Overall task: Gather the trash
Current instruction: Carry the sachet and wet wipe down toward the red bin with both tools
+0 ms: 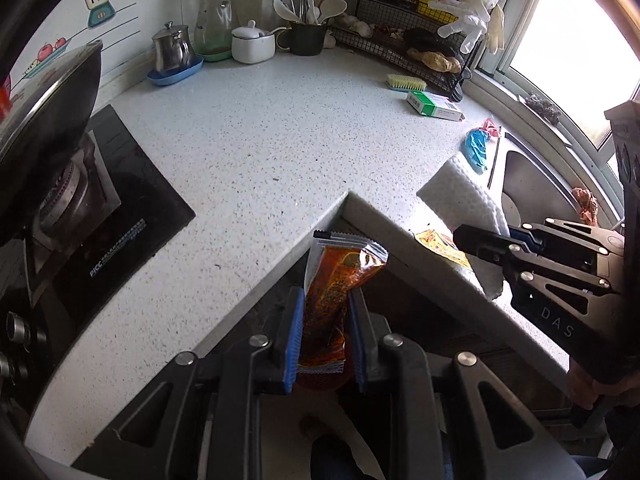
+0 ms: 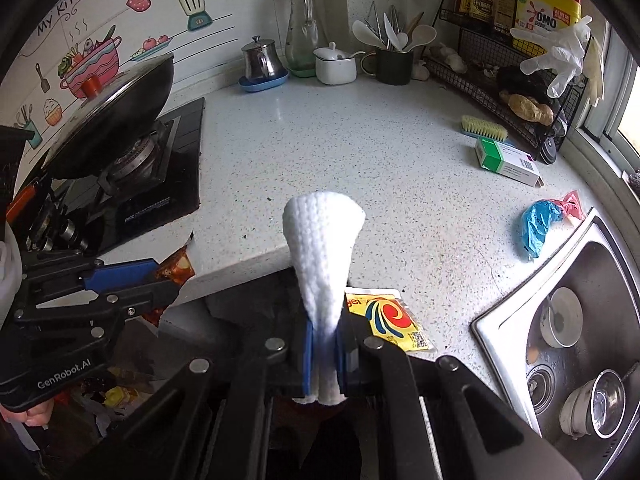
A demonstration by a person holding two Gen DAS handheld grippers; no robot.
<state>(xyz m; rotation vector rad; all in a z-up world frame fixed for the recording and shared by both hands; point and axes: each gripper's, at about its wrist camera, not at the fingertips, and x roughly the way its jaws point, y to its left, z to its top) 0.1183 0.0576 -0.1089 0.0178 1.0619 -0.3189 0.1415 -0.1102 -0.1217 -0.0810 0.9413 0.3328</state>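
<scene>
My left gripper [image 1: 325, 320] is shut on an orange-red snack wrapper [image 1: 336, 280] and holds it off the counter's inner corner. It also shows in the right wrist view [image 2: 160, 276] with the wrapper [image 2: 178, 268]. My right gripper [image 2: 325, 336] is shut on a folded white paper towel [image 2: 322, 248], held above the counter edge; it also shows in the left wrist view [image 1: 496, 244] with the towel [image 1: 464, 196]. A yellow sachet [image 2: 390, 320] lies on the counter by the right gripper. A blue and red plastic bag [image 2: 540, 224] lies near the sink.
A white speckled counter [image 2: 360, 140] holds a green-white box [image 2: 506, 162], a scrub brush [image 2: 482, 128], a wire rack [image 2: 500, 92], a kettle [image 2: 262, 60] and jars at the back. A wok on the stove [image 2: 116, 120] is left. A sink [image 2: 580, 340] with dishes is right.
</scene>
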